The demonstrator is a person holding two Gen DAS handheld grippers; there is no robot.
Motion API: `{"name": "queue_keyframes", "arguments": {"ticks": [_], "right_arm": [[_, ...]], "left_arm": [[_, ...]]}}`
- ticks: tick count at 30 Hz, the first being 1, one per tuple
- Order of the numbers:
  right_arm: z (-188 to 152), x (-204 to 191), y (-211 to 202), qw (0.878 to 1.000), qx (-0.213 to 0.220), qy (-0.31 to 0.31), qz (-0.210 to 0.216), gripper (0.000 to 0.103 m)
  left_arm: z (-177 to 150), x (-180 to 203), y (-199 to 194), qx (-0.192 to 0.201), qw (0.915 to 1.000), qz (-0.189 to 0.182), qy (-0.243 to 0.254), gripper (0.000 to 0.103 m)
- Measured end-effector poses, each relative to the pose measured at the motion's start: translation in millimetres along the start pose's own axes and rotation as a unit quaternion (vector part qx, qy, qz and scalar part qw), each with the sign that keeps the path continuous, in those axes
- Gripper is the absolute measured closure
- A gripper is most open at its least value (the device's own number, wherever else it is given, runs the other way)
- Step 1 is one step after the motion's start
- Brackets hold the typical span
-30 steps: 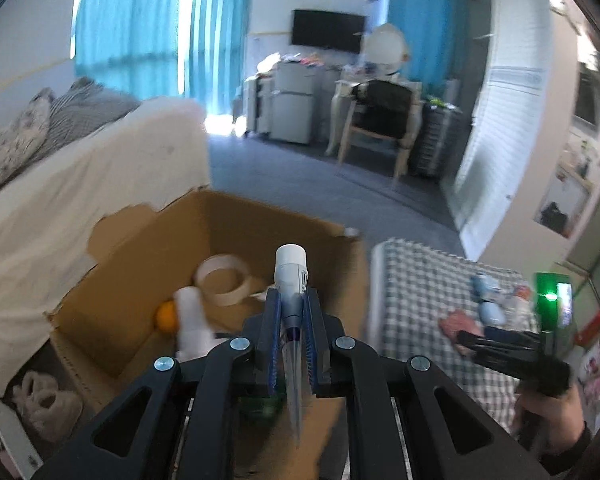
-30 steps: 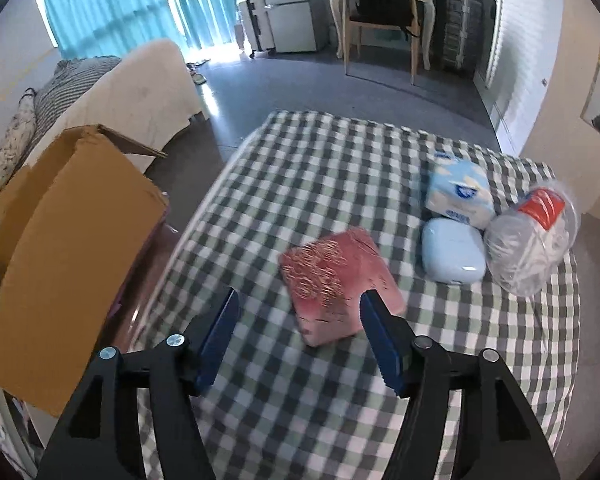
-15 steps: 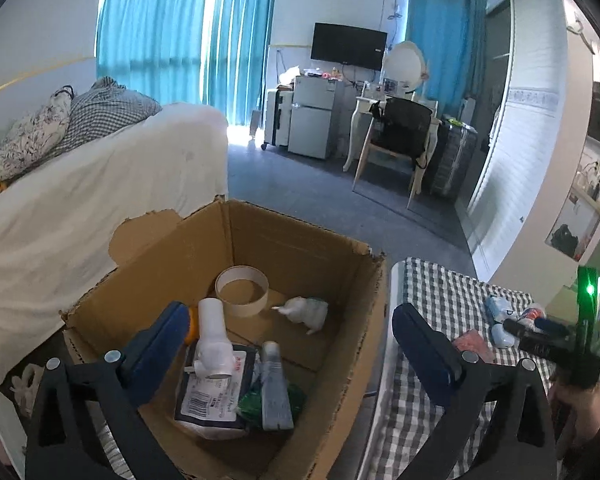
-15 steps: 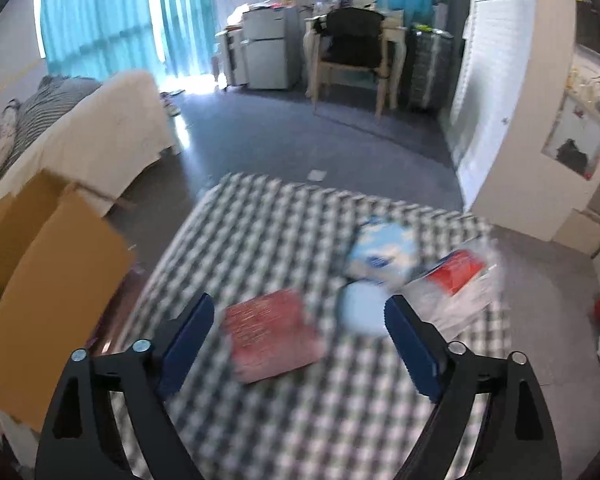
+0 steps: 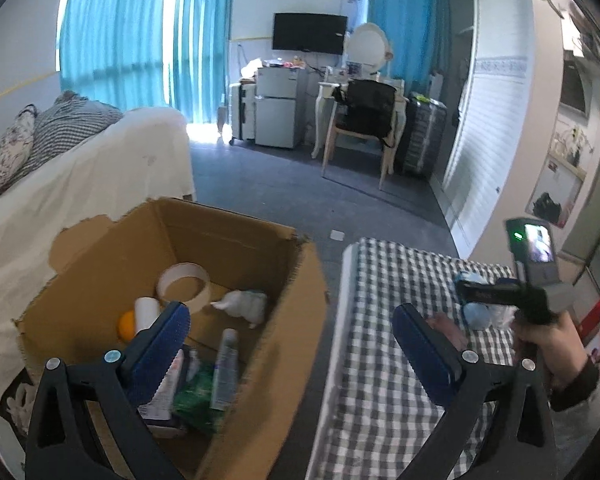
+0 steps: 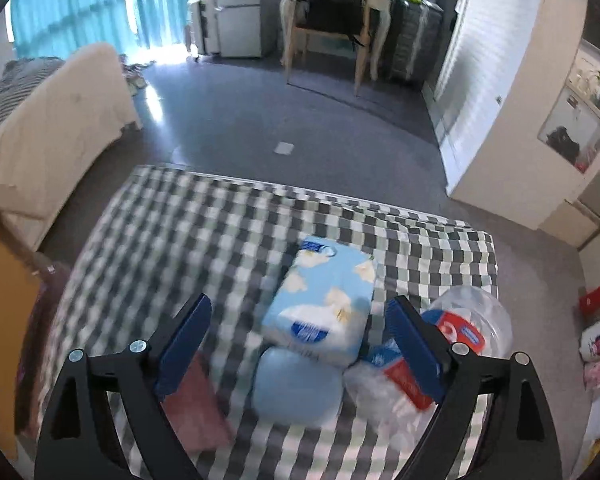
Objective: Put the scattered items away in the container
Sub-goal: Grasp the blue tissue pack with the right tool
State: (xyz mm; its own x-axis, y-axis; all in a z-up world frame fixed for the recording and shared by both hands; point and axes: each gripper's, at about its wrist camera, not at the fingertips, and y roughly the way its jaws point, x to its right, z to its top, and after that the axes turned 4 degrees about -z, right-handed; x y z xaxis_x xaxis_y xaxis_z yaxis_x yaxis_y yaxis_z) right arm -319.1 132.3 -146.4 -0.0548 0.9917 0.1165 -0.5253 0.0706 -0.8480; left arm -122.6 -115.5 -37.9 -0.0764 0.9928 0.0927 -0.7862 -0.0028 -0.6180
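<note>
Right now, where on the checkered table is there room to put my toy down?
The left and far parts of the checkered table are bare. The near right is crowded: tissue pack, blue case, plastic bag, red pouch.

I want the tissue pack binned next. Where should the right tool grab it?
Grip the blue tissue pack across its two long sides, coming from above. It lies flat on the checked cloth, and the open right tool already straddles that width; its near end touches the pale blue case.
</note>
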Motion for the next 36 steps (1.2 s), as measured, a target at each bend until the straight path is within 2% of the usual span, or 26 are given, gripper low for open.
{"name": "queue_keyframes", "arguments": {"ticks": [6,7,9,12,17,21,27,36], "right_arm": [[10,6,24,0.999,-0.035,-0.002,-0.037,0.014],[11,5,25,0.998,-0.033,-0.009,-0.046,0.021],[11,3,24,0.998,-0.027,-0.021,-0.059,0.041],[12,3,25,0.998,-0.029,-0.025,-0.051,0.043],[6,5,17,1.0,-0.019,-0.01,-0.014,0.051],[1,7,0,1.0,-0.007,-0.003,0.006,0.051],[-9,15,-50,0.999,0.028,0.005,0.037,0.051],[-45,65,-122,0.996,0.066,0.031,0.047,0.051]], "left_arm": [[-3,22,12,-0.006,0.9997,-0.006,0.025,0.0],[-4,23,13,-0.007,0.9996,-0.006,0.026,0.0],[-6,26,15,-0.008,0.9995,-0.008,0.029,0.0],[-6,30,18,-0.012,0.9995,-0.01,0.029,0.0],[-9,31,20,-0.017,0.9994,-0.019,0.023,0.0],[-7,34,23,-0.019,0.9992,-0.024,0.026,0.0],[-9,49,29,-0.028,0.998,-0.045,0.034,0.0],[-9,112,55,-0.031,0.9926,-0.096,0.067,0.0]]}}
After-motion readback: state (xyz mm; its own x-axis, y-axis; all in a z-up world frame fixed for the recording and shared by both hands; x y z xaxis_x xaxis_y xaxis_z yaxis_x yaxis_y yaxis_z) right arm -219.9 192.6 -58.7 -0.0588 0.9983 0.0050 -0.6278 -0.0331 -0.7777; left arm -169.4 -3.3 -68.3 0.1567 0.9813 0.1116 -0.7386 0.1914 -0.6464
